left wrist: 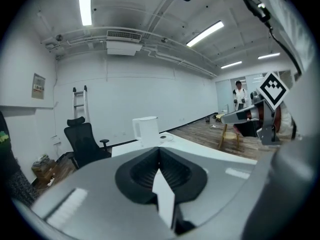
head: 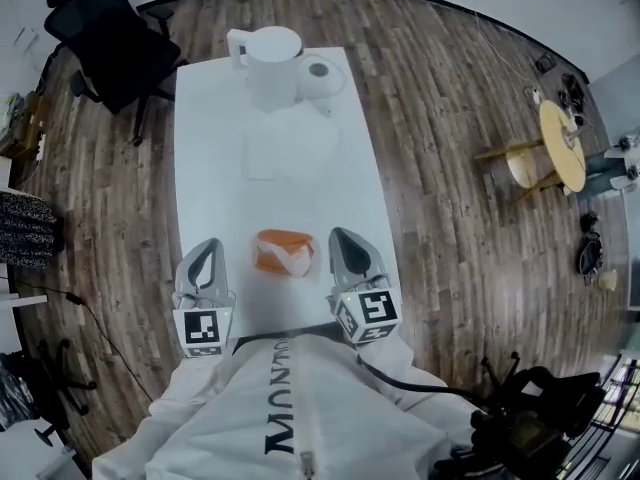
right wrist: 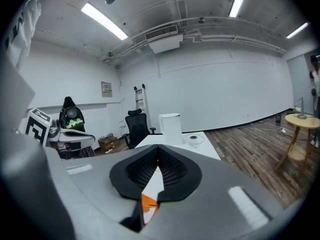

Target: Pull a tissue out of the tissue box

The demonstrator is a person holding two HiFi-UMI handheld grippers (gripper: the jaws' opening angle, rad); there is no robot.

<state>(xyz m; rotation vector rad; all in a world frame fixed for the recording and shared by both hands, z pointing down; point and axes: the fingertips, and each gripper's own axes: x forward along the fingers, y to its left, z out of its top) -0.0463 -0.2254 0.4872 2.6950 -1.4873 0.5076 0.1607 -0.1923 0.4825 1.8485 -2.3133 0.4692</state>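
The orange and white tissue box sits on the white table near its front edge, between my two grippers. My left gripper is just left of the box, shut and empty, not touching it. My right gripper is just right of the box, also shut and empty. In the left gripper view the jaws meet with only bare table beyond. In the right gripper view the shut gripper lets a sliver of the orange tissue box show below the tips.
A white kettle and a round base stand at the table's far end, with white sheets lying mid-table. A black office chair stands at the far left, a round wooden stool to the right. A person stands far off.
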